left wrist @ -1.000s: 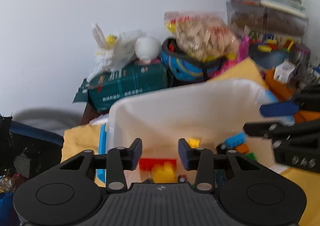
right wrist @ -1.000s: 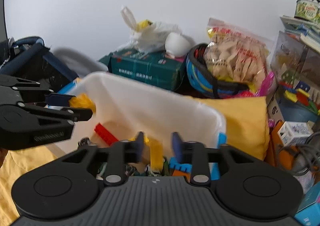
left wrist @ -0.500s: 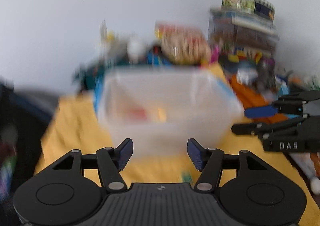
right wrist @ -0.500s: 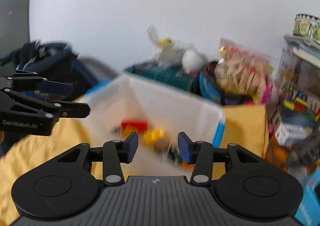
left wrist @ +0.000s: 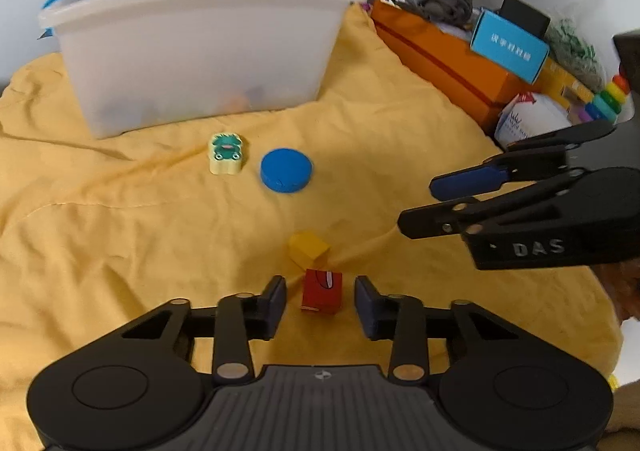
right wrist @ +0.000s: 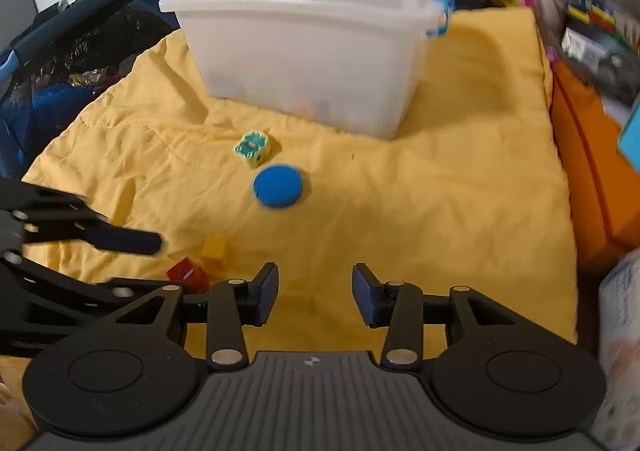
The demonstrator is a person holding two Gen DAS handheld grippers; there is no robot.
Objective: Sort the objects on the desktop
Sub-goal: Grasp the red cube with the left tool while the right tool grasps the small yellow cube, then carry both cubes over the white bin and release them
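Note:
A small red block [left wrist: 322,291] lies on the yellow cloth [left wrist: 120,231] between the jaws of my left gripper [left wrist: 321,301]. Those jaws are closing, with a gap still showing on each side of the block. Just beyond it sits a yellow block [left wrist: 308,249]; farther off are a blue disc [left wrist: 286,170] and a green frog piece [left wrist: 226,153]. Behind them stands the translucent white bin [left wrist: 200,31]. My right gripper [right wrist: 316,293] hovers over bare cloth short of the blue disc [right wrist: 278,186], its jaws closing a little on nothing. The left gripper [right wrist: 168,265] appears at its left.
An orange box [left wrist: 440,55], a light blue carton [left wrist: 508,45] and a white pouch [left wrist: 528,119] line the cloth's right edge. A dark mesh bag [right wrist: 60,63] lies to the left. Clutter is stacked behind the bin.
Both grippers pulled back from above the bin and tipped down toward the cloth. The left jaws widened, then narrowed around the red block.

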